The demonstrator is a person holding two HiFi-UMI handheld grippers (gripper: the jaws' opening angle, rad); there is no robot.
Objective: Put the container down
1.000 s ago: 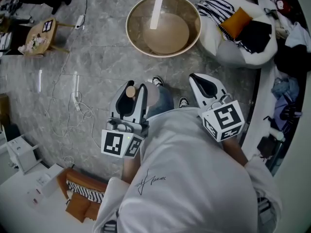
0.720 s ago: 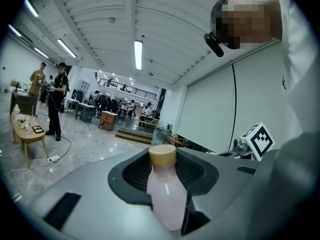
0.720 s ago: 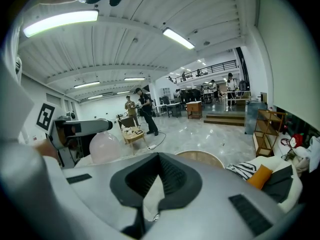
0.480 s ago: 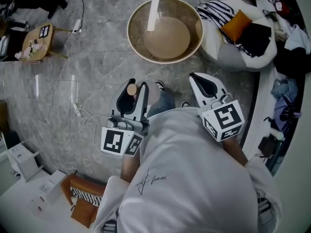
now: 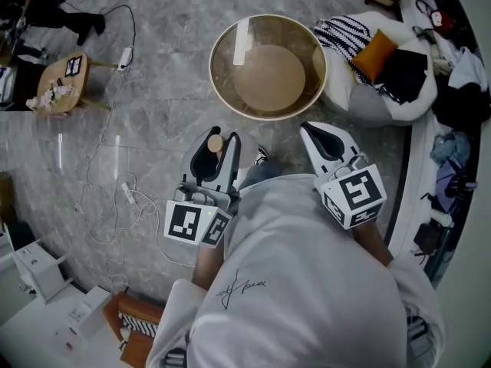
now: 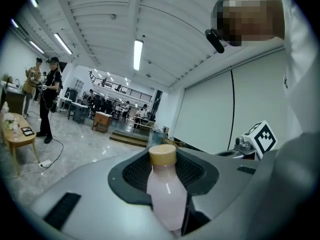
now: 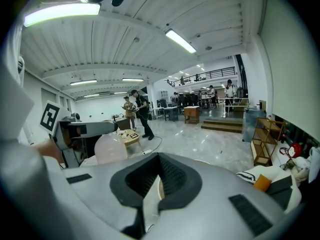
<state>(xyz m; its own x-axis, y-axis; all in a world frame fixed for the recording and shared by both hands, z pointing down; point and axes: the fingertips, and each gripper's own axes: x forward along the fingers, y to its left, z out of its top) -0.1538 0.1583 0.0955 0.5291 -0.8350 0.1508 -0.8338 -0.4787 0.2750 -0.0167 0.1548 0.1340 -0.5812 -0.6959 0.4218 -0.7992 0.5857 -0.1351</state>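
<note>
A small bottle of pale pink liquid with a tan cap stands upright between the jaws of my left gripper, which is shut on it. In the head view the left gripper is held at waist height over the grey marble floor. The bottle's pink body also shows in the right gripper view. My right gripper floats beside it, shut with nothing in it. A round glass-topped table with a wooden rim stands on the floor just ahead of both grippers.
A white beanbag piled with clothes and an orange cushion sits right of the round table. A small wooden side table and loose cables lie to the left. People stand in the hall beyond.
The round table has slid lower and nearer in the head view, so I have moved forward toward it. Both grippers keep their pose, the left still holding the bottle.
</note>
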